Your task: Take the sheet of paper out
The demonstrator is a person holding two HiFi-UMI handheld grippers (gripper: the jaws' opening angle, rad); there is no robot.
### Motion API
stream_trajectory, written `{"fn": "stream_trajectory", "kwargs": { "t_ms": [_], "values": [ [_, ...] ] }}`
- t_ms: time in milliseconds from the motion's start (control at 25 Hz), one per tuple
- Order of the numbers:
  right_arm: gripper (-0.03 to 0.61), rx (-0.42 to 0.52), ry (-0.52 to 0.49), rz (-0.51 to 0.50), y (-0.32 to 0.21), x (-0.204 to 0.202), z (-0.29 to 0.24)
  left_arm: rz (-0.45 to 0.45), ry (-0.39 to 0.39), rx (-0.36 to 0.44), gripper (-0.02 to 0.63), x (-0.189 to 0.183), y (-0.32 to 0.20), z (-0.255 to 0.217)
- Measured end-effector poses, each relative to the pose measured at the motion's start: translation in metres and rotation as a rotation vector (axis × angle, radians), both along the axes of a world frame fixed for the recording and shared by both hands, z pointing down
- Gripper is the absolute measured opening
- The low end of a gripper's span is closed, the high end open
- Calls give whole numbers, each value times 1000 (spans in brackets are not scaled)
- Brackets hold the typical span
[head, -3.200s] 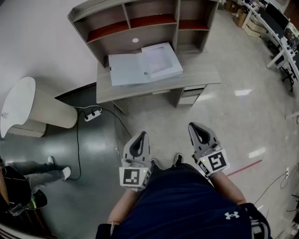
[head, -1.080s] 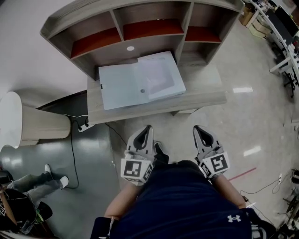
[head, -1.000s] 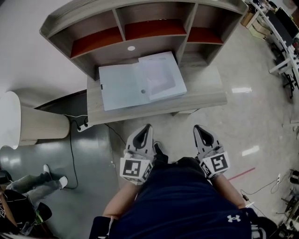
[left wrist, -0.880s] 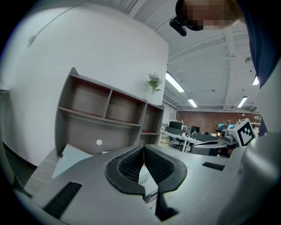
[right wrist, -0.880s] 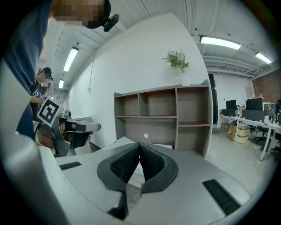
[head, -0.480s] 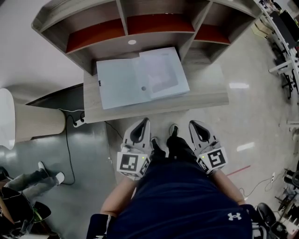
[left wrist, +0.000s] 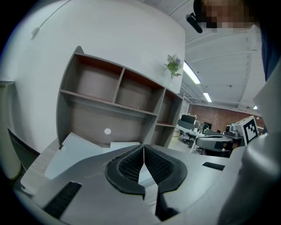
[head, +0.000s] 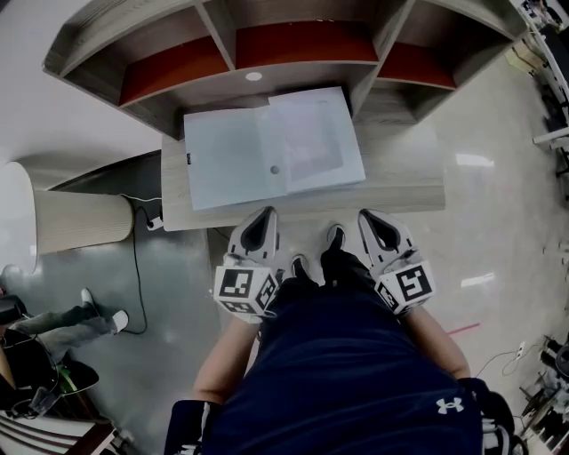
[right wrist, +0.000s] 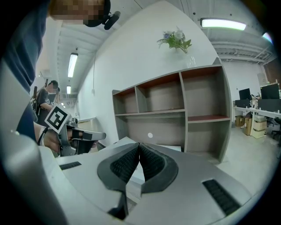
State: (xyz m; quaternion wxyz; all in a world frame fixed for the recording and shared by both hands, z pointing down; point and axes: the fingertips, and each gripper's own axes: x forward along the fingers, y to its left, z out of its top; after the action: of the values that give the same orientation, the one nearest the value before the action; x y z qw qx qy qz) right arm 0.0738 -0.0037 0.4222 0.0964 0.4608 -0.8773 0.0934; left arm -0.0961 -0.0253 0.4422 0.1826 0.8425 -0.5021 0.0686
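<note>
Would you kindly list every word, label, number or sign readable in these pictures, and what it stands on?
No readable words or numbers.
White emblem, no letters: on the person's dark clothing.
Square coded markers, no text: left gripper, right gripper.
Dark tag on the folder: too small to read.

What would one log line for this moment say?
left tongs: shut, empty | right tongs: shut, empty | folder: open on desk, untouched | paper: in folder

1 desk (head: 402, 171); 1 open folder (head: 233, 160); 1 shelf unit (head: 219, 25); 1 plant (right wrist: 176, 40); 2 grippers (head: 266, 213) (head: 364, 215).
</note>
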Motion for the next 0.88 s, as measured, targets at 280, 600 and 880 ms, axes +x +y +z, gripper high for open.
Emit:
{"fn": "stream_trajectory", "kwargs": {
  "t_ms": [280,600,880],
  "values": [
    [14,-11,-20,-70,-47,31,17,-49,-52,-94,17,15,-52,38],
    [14,-73,-107,-97,-102,36,46,-4,-11,-288,113,17,-109,107],
    [14,-126,-112,-58,-118,26,66,79,40,-479,186,15,-138,175]
  ]
}}
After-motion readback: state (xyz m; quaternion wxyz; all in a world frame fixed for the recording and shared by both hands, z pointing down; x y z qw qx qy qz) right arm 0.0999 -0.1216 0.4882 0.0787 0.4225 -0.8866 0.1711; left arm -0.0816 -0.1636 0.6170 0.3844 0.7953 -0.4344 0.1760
